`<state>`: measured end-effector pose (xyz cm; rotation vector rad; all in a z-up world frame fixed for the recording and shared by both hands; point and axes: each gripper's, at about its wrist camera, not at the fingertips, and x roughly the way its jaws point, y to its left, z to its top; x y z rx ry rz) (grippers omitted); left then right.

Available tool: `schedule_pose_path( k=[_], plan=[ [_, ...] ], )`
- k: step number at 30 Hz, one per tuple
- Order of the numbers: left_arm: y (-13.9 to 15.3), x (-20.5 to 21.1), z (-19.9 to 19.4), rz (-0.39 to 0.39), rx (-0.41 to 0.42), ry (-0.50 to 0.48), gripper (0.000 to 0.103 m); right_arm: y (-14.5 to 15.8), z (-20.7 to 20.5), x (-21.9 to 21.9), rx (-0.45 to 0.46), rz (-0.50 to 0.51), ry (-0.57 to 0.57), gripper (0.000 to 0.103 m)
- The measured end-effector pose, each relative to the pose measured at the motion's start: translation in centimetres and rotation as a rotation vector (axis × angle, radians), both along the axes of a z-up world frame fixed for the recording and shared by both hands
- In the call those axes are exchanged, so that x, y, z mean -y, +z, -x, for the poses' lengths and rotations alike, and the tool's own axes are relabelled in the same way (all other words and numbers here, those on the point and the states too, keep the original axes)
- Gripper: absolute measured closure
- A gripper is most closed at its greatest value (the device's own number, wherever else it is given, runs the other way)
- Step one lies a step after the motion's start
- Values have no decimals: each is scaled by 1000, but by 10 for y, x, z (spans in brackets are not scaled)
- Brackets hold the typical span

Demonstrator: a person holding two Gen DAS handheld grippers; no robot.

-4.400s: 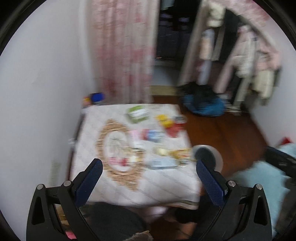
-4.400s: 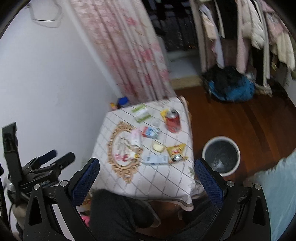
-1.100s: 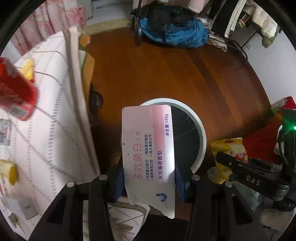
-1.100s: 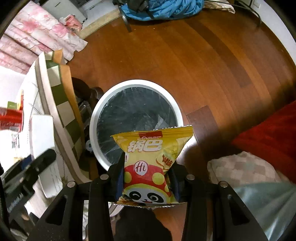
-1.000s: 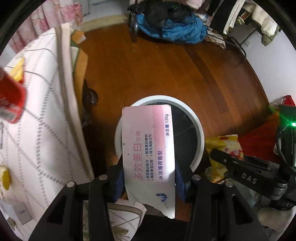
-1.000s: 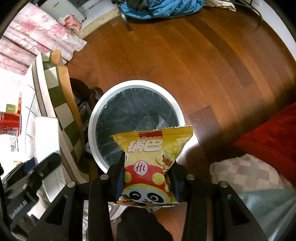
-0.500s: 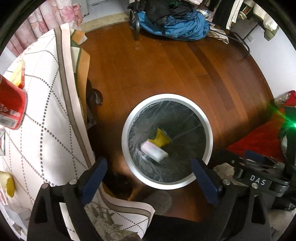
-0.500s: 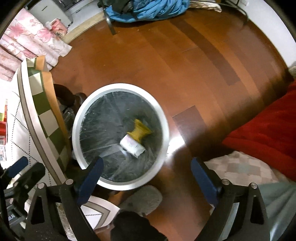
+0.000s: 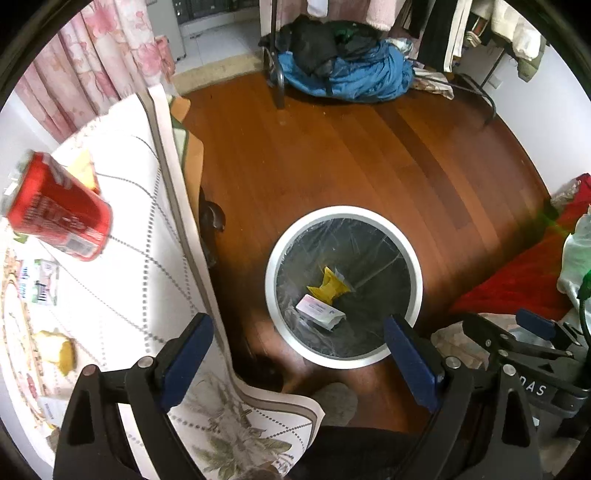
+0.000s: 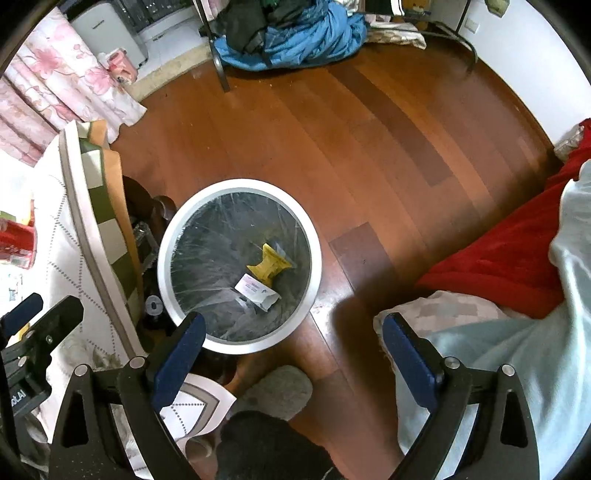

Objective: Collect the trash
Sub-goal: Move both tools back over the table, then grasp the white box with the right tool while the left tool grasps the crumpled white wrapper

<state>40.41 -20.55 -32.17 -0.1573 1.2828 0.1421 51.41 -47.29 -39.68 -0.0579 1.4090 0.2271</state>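
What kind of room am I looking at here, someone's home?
Most likely a lived-in bedroom or small living room. Clothes hang on a rack above a wooden floor, pink floral curtains frame the far side, and a cloth-covered table with a red can stands beside a lined waste bin.

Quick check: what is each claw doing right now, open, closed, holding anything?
Left claw: open, holding nothing.
Right claw: open, holding nothing.

Bin (image 9: 416, 269) mouth unobstructed (table edge (image 9: 173, 192) just beside).
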Motion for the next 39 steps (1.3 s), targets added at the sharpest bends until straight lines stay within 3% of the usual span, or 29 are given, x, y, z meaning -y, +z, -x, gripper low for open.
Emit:
schedule_pose_path(
  k=[12, 17, 20, 24, 26, 28, 33, 39],
  plan=[
    [83, -13, 44, -29, 140, 8, 8, 103, 44, -2, 144, -79, -14, 5],
    [120, -54, 71, -36, 204, 84, 8, 143, 61, -31, 190, -144, 28, 5],
    [132, -98, 92, -55, 219, 175, 8, 154, 72, -74, 188, -185, 107, 5],
    [126, -165, 133, -144, 195, 301, 8, 147, 98, -142, 142, -232, 261, 5],
    [111, -200, 162, -224, 153, 371, 8, 137, 122, -195, 120, -220, 415, 5],
    [92, -229, 195, -253, 103, 434, 8, 124, 144, -239, 100, -201, 549, 5],
    [41, -279, 270, -244, -13, 582, 8, 85, 203, -347, 92, -24, 923, 5],
    [14, -306, 313, -205, -44, 672, 8, 35, 237, -408, 80, 156, 1156, 5]
  ],
)
